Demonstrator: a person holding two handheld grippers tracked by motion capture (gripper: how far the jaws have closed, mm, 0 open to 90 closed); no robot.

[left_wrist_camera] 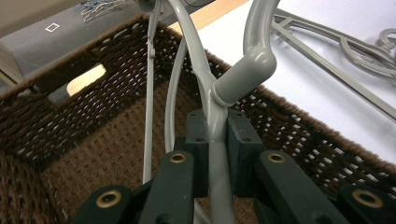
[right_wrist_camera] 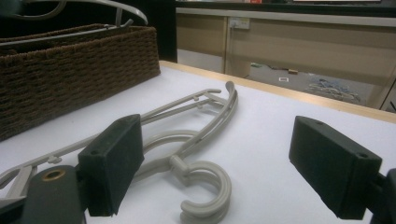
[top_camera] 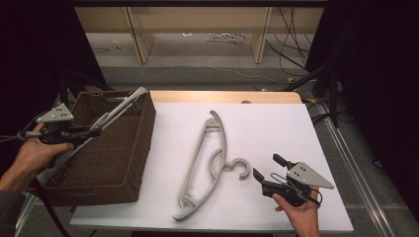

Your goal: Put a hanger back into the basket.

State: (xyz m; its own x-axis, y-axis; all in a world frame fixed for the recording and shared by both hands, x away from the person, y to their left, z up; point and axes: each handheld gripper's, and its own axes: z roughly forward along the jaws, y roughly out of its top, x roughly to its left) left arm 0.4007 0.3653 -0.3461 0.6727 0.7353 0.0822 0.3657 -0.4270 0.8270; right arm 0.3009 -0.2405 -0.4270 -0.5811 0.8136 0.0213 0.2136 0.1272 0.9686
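Note:
My left gripper [top_camera: 95,130] is shut on a grey plastic hanger [top_camera: 123,106] and holds it tilted over the brown wicker basket [top_camera: 118,163] at the table's left. In the left gripper view the pads [left_wrist_camera: 240,140] clamp the hanger's arm [left_wrist_camera: 205,79] just below the hook's neck, above the basket's inside [left_wrist_camera: 93,144]. A second grey hanger [top_camera: 207,158] lies flat on the white table, hook toward the right. My right gripper [top_camera: 267,166] stands open near that hook, low over the table. In the right gripper view the hook [right_wrist_camera: 205,186] lies just ahead of the wide-apart pads [right_wrist_camera: 112,168].
The white tabletop [top_camera: 276,128] has free room at the right and far side. Its wooden edge [top_camera: 222,96] runs along the back. Beyond lie a floor with cables [top_camera: 291,54] and wooden legs. The basket's wall [right_wrist_camera: 70,65] rises left of the lying hanger.

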